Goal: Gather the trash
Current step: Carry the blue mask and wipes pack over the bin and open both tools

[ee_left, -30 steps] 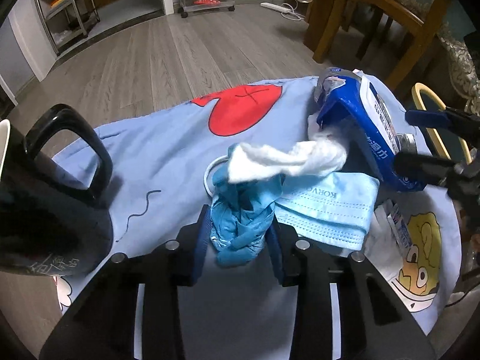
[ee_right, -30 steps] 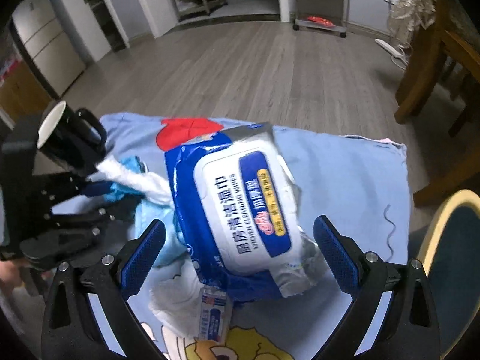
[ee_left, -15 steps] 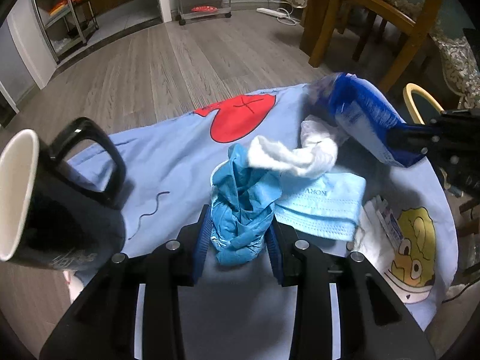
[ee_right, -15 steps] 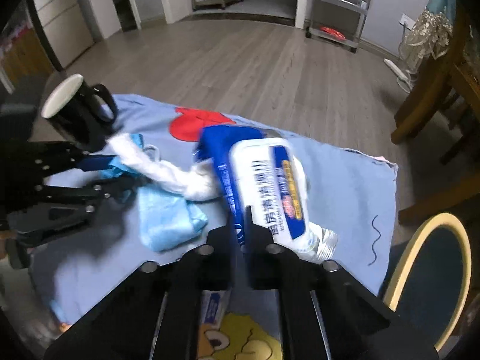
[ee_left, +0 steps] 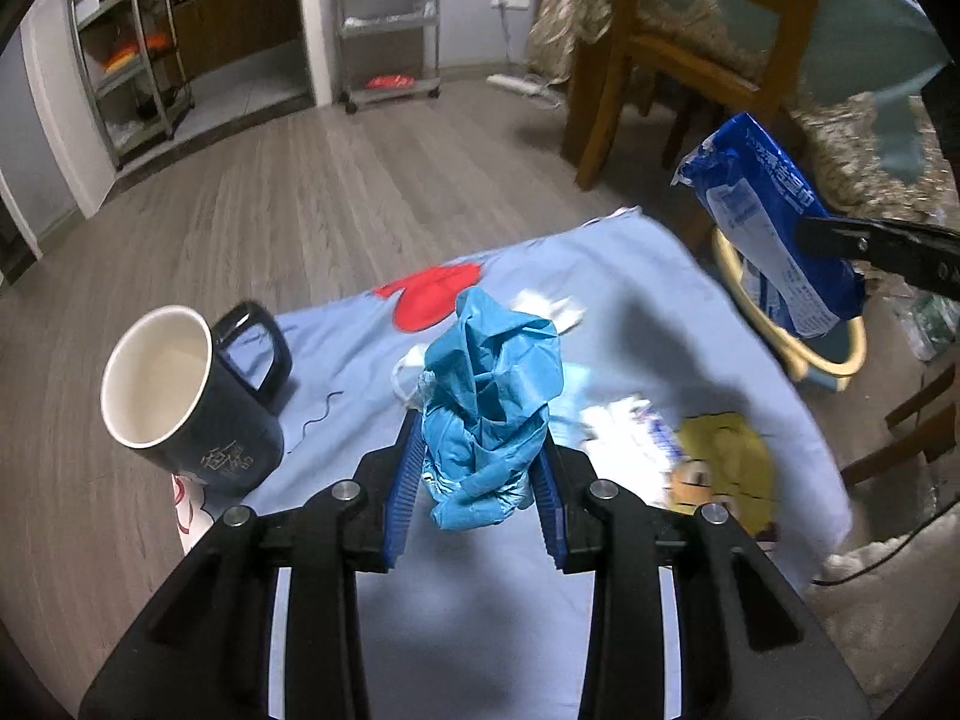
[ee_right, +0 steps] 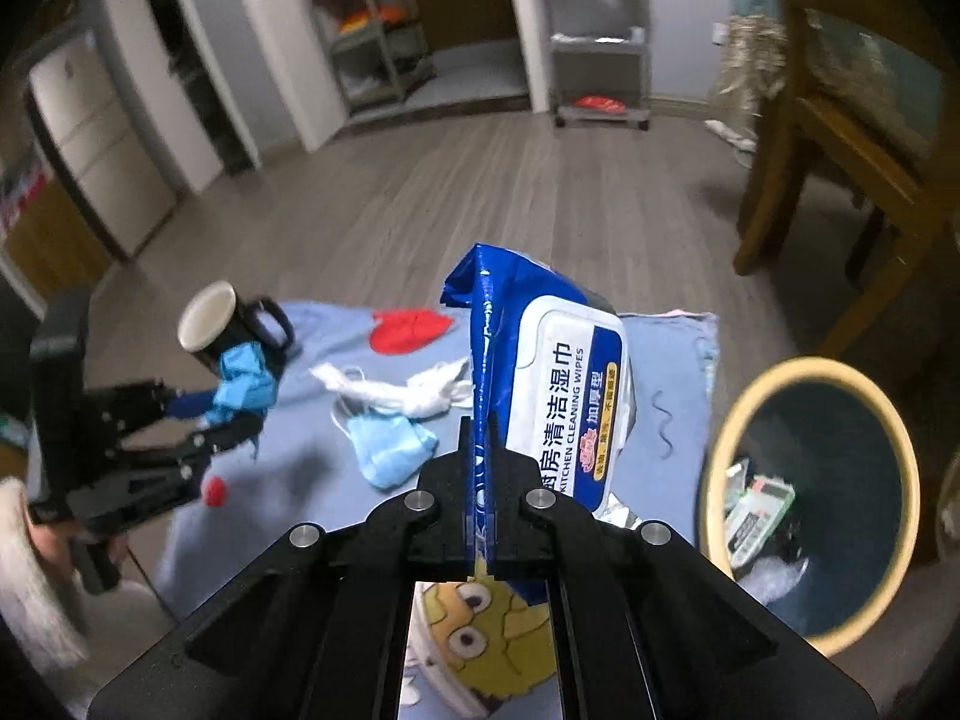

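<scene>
My worry is the wet-wipes pack (ee_right: 555,396): my right gripper (ee_right: 478,516) has its fingers clamped only on the slick, crinkly edge, so the floppy pack could slide free above the table (ee_left: 660,312), short of the round, yellow-rimmed bin (ee_right: 720,450). My left gripper (ee_left: 477,480) pinches a crumpled blue glove (ee_left: 489,402); it's limp and could snag.

Home dining area: wooden chair (ee_left: 678,54), shelving cart (ee_right: 600,54), plank floor (ee_left: 336,192).
</scene>
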The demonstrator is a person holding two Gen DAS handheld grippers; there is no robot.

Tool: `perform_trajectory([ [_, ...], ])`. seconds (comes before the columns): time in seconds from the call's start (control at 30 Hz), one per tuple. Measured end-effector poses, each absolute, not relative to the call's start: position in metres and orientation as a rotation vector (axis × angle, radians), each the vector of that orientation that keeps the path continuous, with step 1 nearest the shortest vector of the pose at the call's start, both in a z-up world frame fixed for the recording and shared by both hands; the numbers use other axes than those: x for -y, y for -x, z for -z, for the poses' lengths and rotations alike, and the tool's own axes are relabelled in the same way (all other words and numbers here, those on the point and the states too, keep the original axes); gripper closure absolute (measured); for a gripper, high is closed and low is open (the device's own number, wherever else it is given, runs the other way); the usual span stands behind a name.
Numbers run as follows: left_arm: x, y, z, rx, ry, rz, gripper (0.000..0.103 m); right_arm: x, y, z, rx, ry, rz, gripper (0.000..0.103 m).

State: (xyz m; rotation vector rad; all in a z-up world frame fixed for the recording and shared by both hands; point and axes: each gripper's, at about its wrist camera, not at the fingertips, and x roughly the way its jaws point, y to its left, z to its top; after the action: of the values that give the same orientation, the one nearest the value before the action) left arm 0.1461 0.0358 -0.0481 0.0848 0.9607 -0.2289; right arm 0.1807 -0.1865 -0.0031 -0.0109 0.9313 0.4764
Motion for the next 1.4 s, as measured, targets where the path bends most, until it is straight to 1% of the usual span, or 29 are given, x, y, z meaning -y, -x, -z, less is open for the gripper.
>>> perform_trajectory([
  [0.2,-0.003,-0.120,0.026,-0.936,-0.144,0.280,0.069,0.218,-0.149,-0.029,-0.866,-0.095,-0.433,0.100],
  [0.5,0.056,-0.098,-0.009,-0.878,-0.207,0.378,0.069,0.275,-0.112,-0.058,-0.784,-0.093,-0.305,0.100],
  [0.73,0.104,-0.098,-0.017,-0.872,-0.211,0.446,0.069,0.332,-0.110,-0.050,-0.786,-0.189,-0.218,0.100],
  [0.93,0.143,-0.107,-0.010,-0.887,-0.249,0.492,0.069,0.361,-0.125,-0.025,-0.841,-0.279,-0.171,0.100],
  [1.13,0.175,-0.118,-0.004,-0.895,-0.271,0.532,0.069,0.373,-0.135,-0.010,-0.868,-0.321,-0.148,0.100],
  [1.4,0.195,-0.141,0.006,-0.907,-0.262,0.559,0.069,0.391,-0.149,0.012,-0.896,-0.386,-0.109,0.100],
])
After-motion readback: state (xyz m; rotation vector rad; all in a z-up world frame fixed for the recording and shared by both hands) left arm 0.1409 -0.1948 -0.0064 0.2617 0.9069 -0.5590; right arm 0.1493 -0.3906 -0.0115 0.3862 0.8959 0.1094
